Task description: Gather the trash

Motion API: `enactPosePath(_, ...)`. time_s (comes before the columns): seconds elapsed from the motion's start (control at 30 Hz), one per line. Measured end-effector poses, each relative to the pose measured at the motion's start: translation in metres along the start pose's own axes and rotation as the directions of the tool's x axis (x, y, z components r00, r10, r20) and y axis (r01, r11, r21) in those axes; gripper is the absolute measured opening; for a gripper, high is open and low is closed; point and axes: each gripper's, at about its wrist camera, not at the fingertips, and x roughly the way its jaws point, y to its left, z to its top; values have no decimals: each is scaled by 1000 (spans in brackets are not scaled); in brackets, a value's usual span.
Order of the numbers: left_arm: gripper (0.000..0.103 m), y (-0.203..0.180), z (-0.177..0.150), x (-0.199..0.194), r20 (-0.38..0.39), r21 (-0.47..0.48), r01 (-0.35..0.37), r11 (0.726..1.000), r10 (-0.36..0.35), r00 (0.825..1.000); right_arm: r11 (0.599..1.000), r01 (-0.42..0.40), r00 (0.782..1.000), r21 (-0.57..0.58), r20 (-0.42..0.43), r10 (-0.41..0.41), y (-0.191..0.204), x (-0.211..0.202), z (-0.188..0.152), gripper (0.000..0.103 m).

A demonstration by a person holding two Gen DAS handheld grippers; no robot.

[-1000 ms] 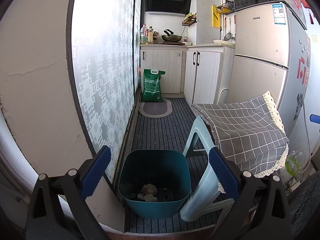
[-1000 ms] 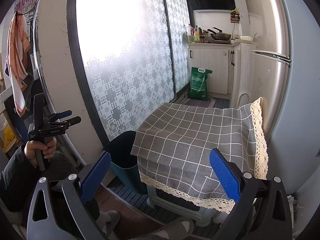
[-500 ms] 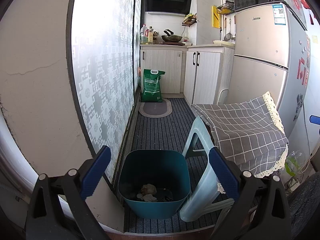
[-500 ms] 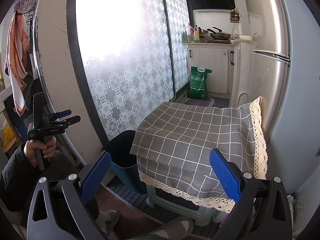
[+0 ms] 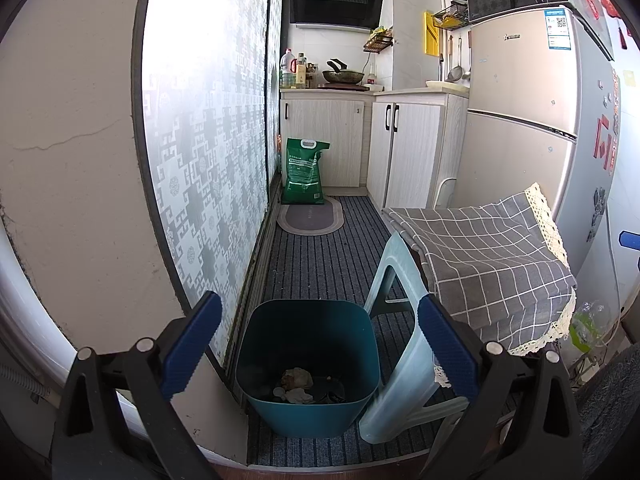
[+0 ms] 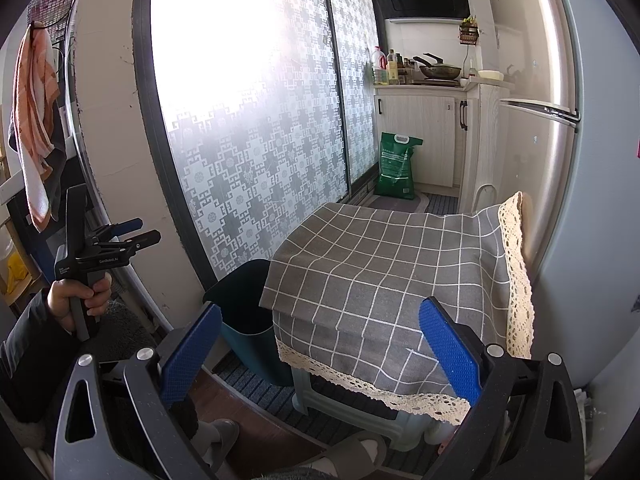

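Note:
A teal trash bin [image 5: 308, 364] stands on the striped floor mat by the patterned sliding door. Crumpled paper trash [image 5: 297, 385] lies at its bottom. My left gripper [image 5: 316, 348] is open and empty, held above and in front of the bin. The bin also shows in the right wrist view [image 6: 246, 316], partly hidden by a grey checked cloth [image 6: 396, 272] draped over a plastic stool. My right gripper [image 6: 316, 352] is open and empty in front of that cloth. The left gripper [image 6: 120, 240] appears at the left of the right wrist view, held in a hand.
A pale green stool [image 5: 404, 364] under the cloth [image 5: 488, 256] stands right of the bin. A fridge [image 5: 528, 120] is at the right, cabinets [image 5: 404, 152] and a green bag [image 5: 303, 172] at the far end. A crumpled plastic bottle [image 5: 586, 326] lies by the fridge.

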Motion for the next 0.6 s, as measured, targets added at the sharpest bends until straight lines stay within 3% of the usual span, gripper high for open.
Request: enactPosePath(0.6, 100, -2, 1, 1, -3, 8, 3, 1000, -3, 1000, 1000, 1, 1000, 0, -1, -1, -1, -1, 0, 100)
